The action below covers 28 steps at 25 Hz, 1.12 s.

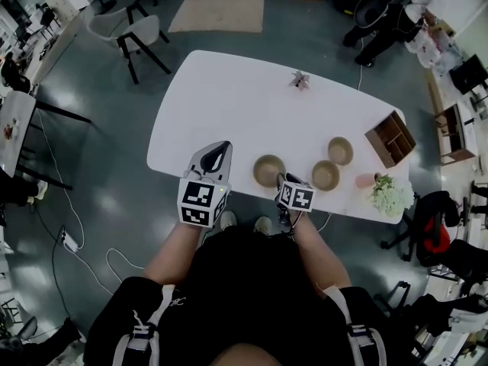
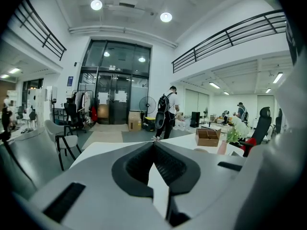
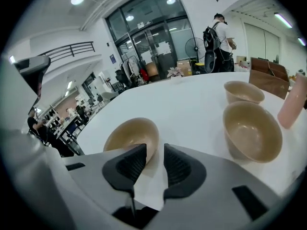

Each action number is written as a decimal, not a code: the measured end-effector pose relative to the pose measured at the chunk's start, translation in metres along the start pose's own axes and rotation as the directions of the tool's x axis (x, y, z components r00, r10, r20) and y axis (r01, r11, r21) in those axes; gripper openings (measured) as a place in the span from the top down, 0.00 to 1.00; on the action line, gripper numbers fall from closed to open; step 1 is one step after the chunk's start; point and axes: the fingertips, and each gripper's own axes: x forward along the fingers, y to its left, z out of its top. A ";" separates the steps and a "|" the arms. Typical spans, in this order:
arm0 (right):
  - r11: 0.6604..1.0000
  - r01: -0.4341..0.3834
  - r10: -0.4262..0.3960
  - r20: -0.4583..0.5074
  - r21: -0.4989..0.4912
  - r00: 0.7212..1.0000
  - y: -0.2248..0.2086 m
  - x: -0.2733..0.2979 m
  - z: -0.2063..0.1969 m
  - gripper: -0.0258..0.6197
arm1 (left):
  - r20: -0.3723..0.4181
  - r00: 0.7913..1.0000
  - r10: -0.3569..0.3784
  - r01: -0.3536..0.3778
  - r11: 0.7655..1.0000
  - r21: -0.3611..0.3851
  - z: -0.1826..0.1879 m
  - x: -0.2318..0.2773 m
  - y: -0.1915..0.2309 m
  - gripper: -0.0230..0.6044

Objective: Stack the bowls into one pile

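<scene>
Right gripper (image 3: pixel 154 150) jaws part-open and empty, tips just short of the nearest bowl's (image 3: pixel 129 133) rim. Middle bowl (image 3: pixel 252 131) and far bowl (image 3: pixel 243 91) sit apart on the worktop (image 3: pixel 192 104). Left gripper (image 2: pixel 153 143) jaws together, empty. Best straddle the rim wall squarely before closing.

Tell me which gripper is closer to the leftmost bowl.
Right. The right gripper is at the near edge of the leftmost bowl, jaws open. The left gripper hangs off to the bowl's left, apart from it, jaws together.
</scene>
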 end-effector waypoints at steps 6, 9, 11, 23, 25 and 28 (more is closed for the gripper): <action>0.998 0.017 -0.015 -0.025 0.068 1.000 0.000 0.004 0.000 0.91 | -0.005 1.000 -0.002 0.002 1.000 0.003 0.003 -0.001 0.006 0.94; 0.994 0.003 -0.003 -0.002 0.107 1.000 0.005 0.000 0.010 0.92 | -0.006 1.000 -0.006 0.006 1.000 0.005 0.005 0.000 0.009 0.94; 0.994 0.002 -0.005 0.027 0.109 1.000 0.005 -0.004 0.019 0.92 | -0.004 1.000 -0.014 0.014 1.000 0.006 0.006 0.003 0.008 0.94; 0.963 0.078 -0.143 0.246 0.256 0.959 -0.050 -0.070 0.087 0.92 | 0.002 0.989 -0.145 0.145 0.989 0.025 0.021 0.043 -0.023 0.94; 0.950 0.107 -0.191 0.276 0.294 0.942 -0.069 -0.085 0.094 0.92 | 0.000 0.985 -0.171 0.171 0.985 0.028 0.022 0.051 -0.032 0.94; 0.923 0.156 -0.268 0.296 0.353 0.917 -0.100 -0.104 0.095 0.92 | -0.001 0.977 -0.214 0.214 0.976 0.037 0.024 0.065 -0.049 0.94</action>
